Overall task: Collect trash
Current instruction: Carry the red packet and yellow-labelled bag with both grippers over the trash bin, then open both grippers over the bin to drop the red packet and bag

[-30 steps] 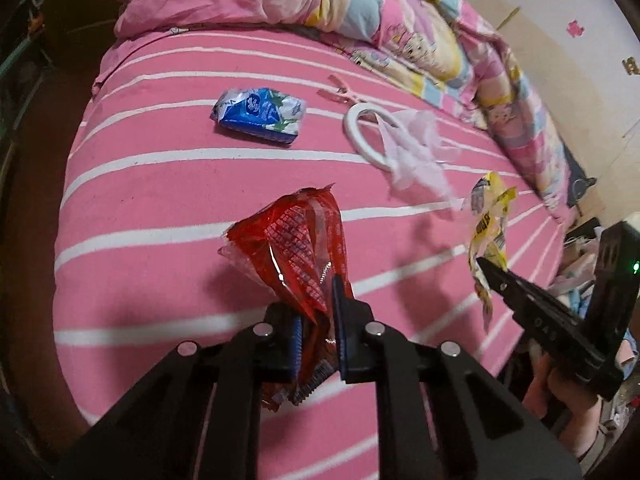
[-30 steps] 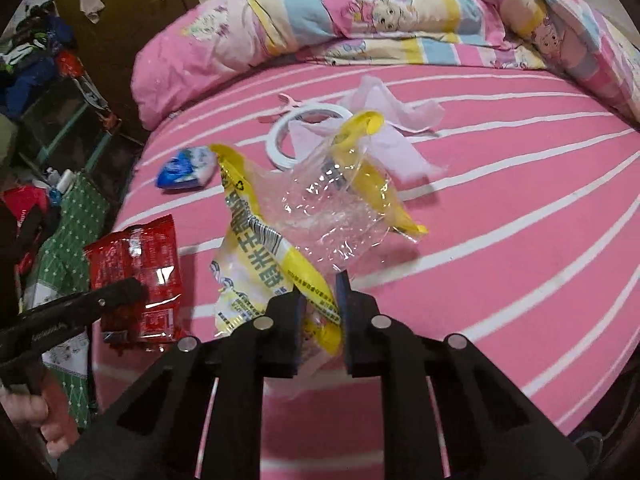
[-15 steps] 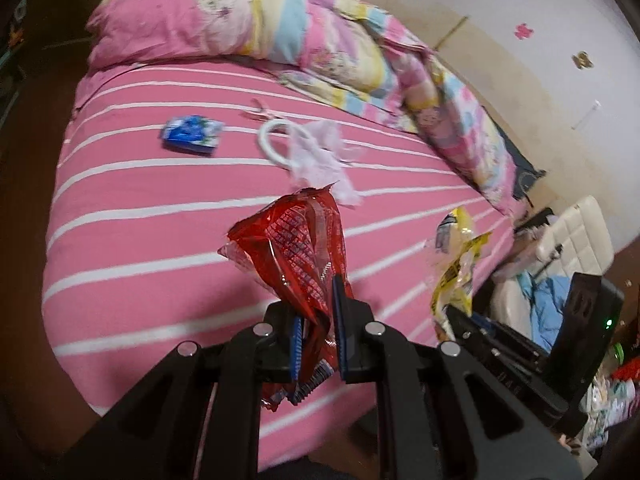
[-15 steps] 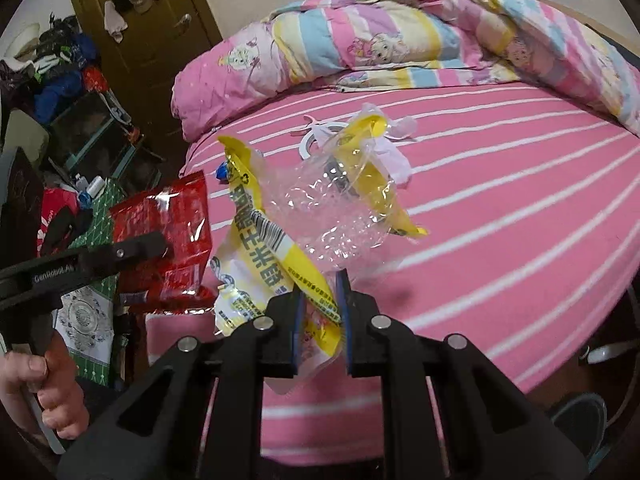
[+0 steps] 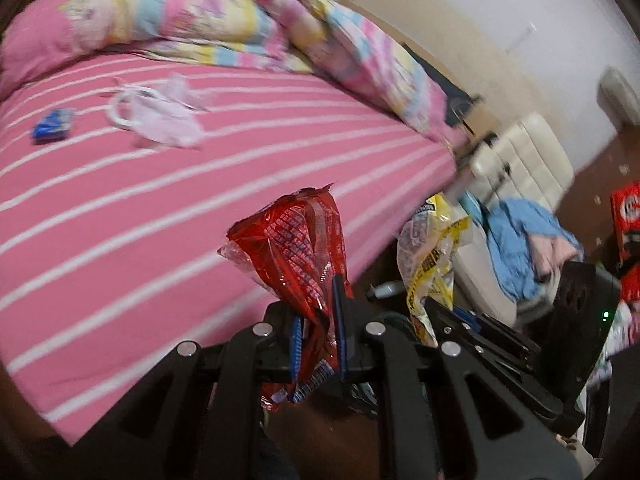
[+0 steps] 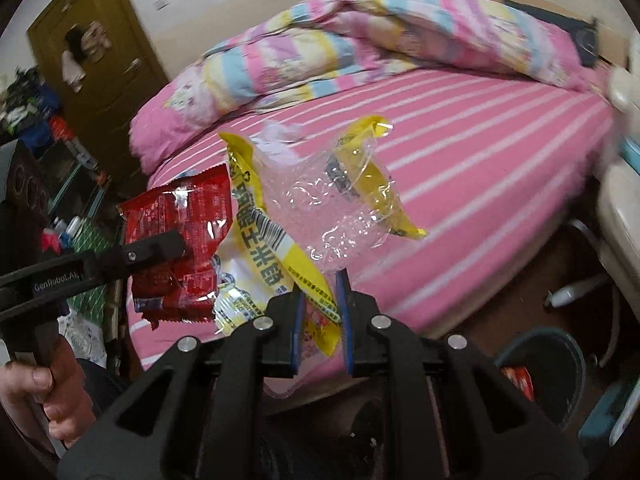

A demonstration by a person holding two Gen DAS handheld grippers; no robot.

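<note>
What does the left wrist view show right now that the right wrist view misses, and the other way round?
Only the left wrist view shows the blue packet and the white ring lying on the bed, plus the blue cloth beside it. Only the right wrist view shows the dark bin on the floor and the brown door. Both show the red wrapper in the left tool and the yellow wrapper in the right tool.
</note>
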